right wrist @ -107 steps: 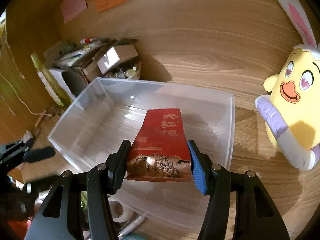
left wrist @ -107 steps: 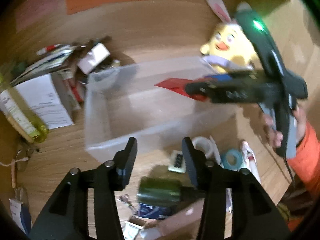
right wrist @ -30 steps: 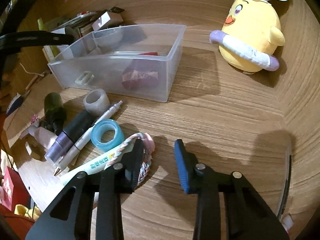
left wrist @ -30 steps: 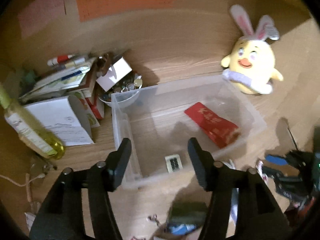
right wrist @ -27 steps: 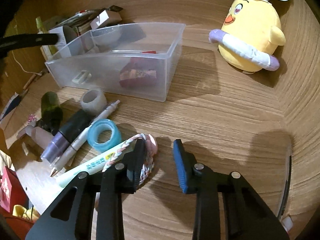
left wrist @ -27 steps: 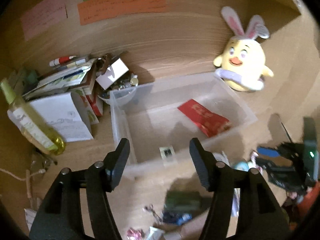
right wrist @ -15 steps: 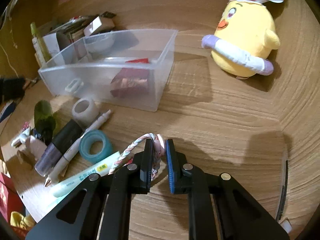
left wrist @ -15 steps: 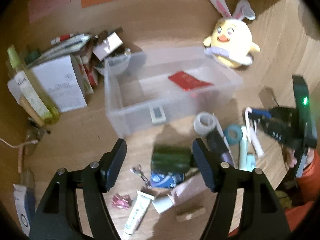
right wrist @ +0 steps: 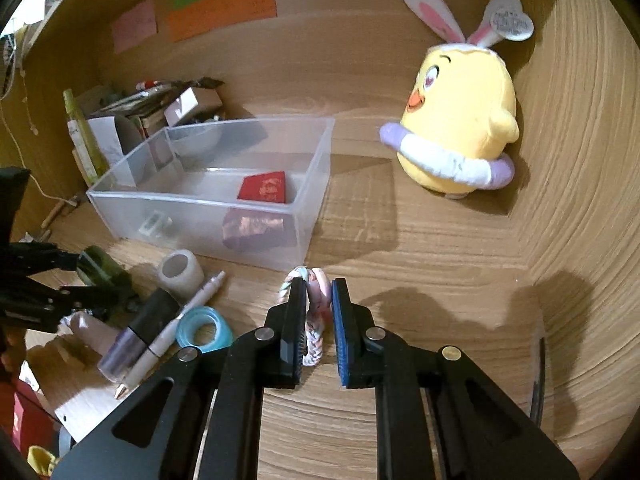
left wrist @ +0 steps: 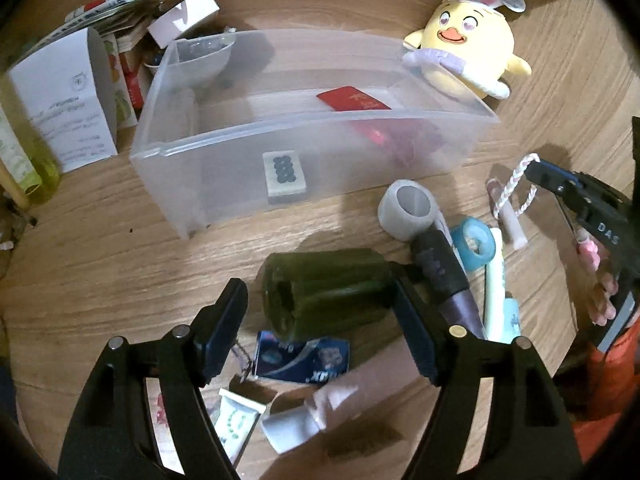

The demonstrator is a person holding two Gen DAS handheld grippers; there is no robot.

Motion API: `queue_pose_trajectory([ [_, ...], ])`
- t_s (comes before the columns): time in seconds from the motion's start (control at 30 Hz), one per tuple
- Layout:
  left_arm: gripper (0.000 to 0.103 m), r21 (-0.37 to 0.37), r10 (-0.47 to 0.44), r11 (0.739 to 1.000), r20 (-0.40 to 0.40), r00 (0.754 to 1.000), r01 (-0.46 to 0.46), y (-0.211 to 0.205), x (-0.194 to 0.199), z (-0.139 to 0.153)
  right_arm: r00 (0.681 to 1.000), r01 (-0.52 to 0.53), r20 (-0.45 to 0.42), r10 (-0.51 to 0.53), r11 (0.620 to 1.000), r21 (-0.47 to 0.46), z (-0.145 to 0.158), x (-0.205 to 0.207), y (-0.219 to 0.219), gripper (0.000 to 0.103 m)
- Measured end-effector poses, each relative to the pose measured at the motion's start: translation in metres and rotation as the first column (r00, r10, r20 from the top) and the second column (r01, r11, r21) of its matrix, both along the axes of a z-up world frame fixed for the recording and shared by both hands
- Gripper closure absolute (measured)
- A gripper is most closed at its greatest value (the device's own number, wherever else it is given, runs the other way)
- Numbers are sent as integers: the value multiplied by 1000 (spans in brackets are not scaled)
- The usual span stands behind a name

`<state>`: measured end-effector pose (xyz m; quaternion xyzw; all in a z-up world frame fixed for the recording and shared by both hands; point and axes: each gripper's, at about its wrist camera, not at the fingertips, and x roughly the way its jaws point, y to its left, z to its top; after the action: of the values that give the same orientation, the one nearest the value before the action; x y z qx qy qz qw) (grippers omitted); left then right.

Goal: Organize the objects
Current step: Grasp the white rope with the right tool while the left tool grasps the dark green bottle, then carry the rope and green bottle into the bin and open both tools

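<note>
Wooden desk [right wrist: 440, 248], clutter beside clear bin [right wrist: 312, 200]: two pickups in progress.
Right gripper [right wrist: 318, 312] is clamped on the braided cord [right wrist: 314, 344]; lift it clear before swinging to the bin (ahead, slightly left). Left gripper [left wrist: 320, 320] jaws are opening astride the green bottle [left wrist: 324, 292], not yet touching it; centre first.
</note>
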<state>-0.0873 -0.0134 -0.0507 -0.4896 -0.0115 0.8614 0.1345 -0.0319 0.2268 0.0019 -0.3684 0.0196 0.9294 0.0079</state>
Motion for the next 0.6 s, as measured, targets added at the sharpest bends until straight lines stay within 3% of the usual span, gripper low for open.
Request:
queue_pose_trajectory([
  [0.23,29,17,6,1000,-28,1000,-5,1,-8,2,1000,-16,-7,16,1000,9,2,0,-5,93],
  [0.33,41,29,5,1000,-29,1000,-4,0,-11,0,1000,-12,-21,12,1000,0,6,0,-3,93],
  [0.5,41,44,17,999,-37,999,-15,-3,-12,1,999,-34,-40,33,999,-28,14,2,-4,93],
  [0.6,41,43,18,999,-55,998,-15,-3,-8,5,998,-41,-38,41,999,0,14,2,-10,93],
])
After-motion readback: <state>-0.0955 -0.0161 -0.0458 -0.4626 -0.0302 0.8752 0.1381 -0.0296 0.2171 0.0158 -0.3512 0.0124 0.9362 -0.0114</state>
